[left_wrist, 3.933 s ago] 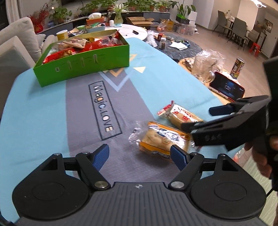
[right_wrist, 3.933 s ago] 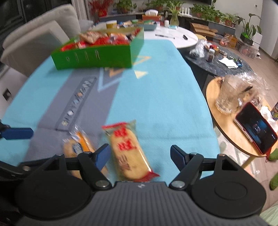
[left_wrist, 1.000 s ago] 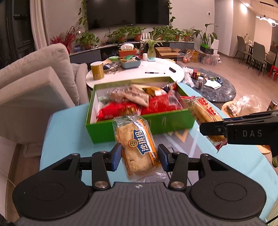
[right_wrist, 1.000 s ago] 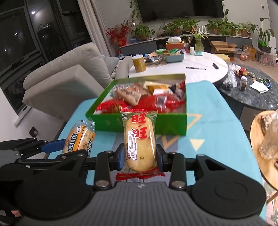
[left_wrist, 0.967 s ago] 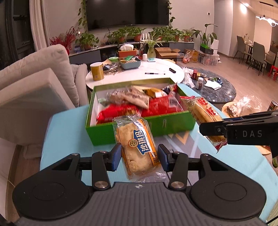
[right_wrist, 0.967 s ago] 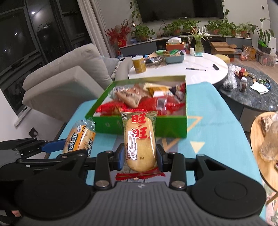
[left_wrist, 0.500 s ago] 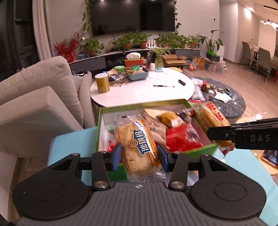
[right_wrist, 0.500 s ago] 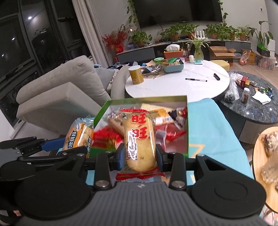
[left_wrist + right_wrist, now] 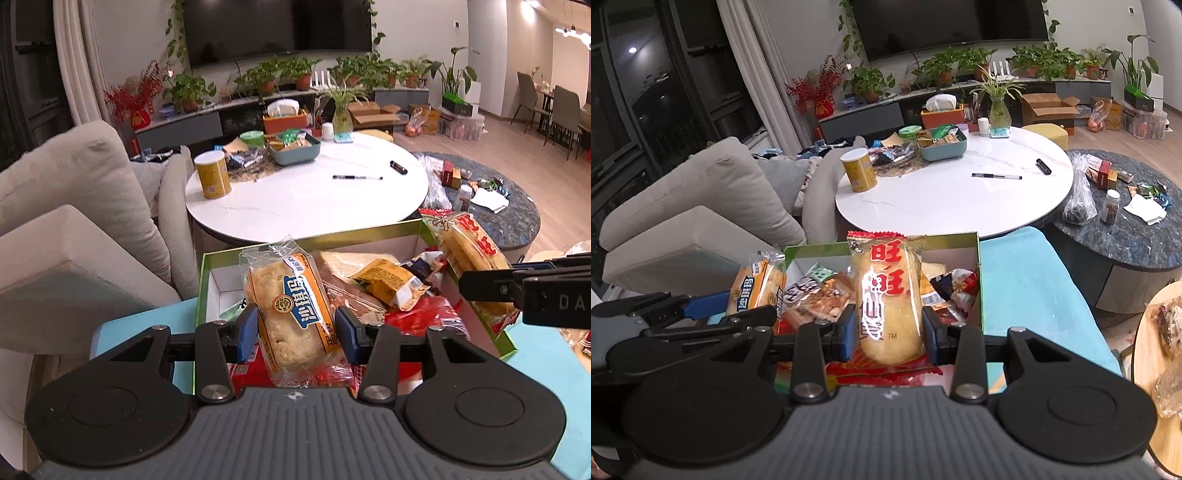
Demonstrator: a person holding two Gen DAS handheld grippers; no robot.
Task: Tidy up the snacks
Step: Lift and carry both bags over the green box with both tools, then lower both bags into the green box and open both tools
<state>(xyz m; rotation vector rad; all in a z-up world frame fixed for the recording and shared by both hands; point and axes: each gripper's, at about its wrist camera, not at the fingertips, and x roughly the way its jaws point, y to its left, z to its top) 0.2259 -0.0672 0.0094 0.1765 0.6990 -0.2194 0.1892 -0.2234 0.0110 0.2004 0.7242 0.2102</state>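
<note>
Carrying two wrapped snacks over the green box, one in each gripper.

The left gripper [image 9: 297,334] is pinching a bread packet [image 9: 291,314] between its blue pads, and the right gripper [image 9: 889,334] is pinching a rice-cracker packet [image 9: 888,302] the same way; both packets are hanging above the green box [image 9: 207,258], which is sitting on the blue tablecloth [image 9: 1027,273] and already holding a heap of other snacks [image 9: 391,284]. Judging by that heap, the box is getting crowded, so a packet let go too near the right wall could be sliding off the pile and over the rim. The two grippers are also working close together, so releasing both at once risks one bumping the other or crushing the brittle cracker.
</note>
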